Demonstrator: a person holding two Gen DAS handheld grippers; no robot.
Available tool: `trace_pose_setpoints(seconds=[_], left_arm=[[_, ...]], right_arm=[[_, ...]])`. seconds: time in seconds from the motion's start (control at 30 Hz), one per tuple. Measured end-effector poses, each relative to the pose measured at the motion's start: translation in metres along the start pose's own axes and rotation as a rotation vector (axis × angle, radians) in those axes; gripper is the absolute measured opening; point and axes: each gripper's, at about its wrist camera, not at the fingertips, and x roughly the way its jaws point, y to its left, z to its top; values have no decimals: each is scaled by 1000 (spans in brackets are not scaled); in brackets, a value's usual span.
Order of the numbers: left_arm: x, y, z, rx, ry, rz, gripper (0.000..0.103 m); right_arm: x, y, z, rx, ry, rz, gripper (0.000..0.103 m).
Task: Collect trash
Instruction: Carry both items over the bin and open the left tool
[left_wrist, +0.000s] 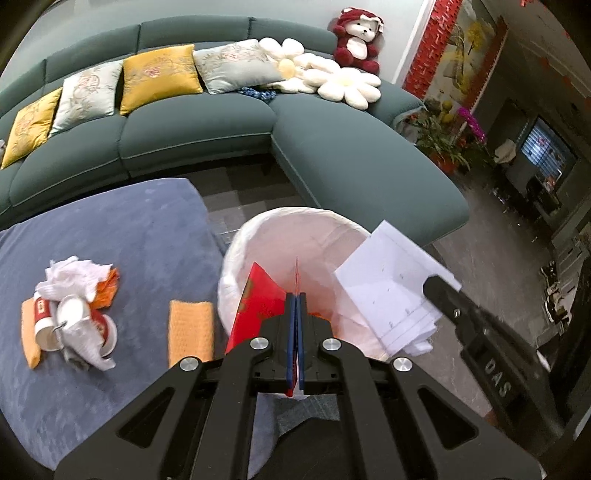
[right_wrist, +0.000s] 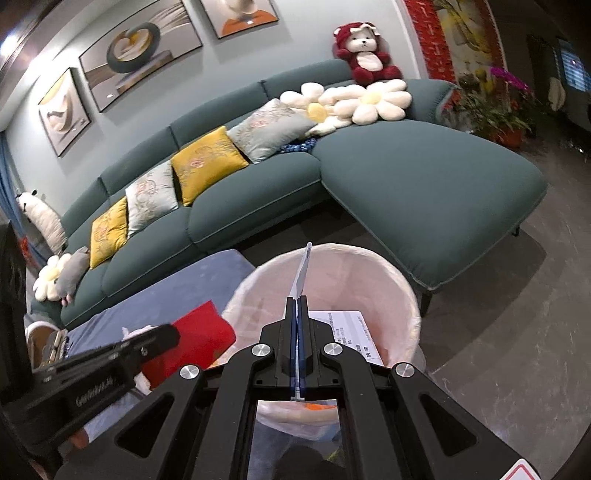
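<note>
A white-lined trash bin (left_wrist: 295, 221) stands beside the blue-grey table (left_wrist: 110, 229). My left gripper (left_wrist: 296, 295) is shut on a red envelope (left_wrist: 258, 295) and holds it over the bin's near rim. My right gripper (right_wrist: 297, 299) is shut on a white printed sheet (right_wrist: 354, 328) over the bin (right_wrist: 402, 295); that sheet shows at the right in the left wrist view (left_wrist: 391, 288). The red envelope also shows in the right wrist view (right_wrist: 199, 339). A pile of paper cups and crumpled tissues (left_wrist: 74, 314) lies on the table, with an orange packet (left_wrist: 190, 332) near it.
A teal sectional sofa (left_wrist: 332, 162) with cushions, flower pillows and a red teddy bear (left_wrist: 356, 40) runs behind the table and bin. Potted flowers (left_wrist: 443, 136) and a TV (left_wrist: 546, 151) stand at the right. Dark floor lies right of the bin.
</note>
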Motion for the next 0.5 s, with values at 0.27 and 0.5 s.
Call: trace_pose_setpoints(seconds=[0.27,0.5], left_arm=[[22,-4,14,-37,26,-27,37],[19,12,13,-83,18,-3,52]], right_arm=[[8,-19,1,27,18,-25,1],[16,-18,4,33,30,-20,1]])
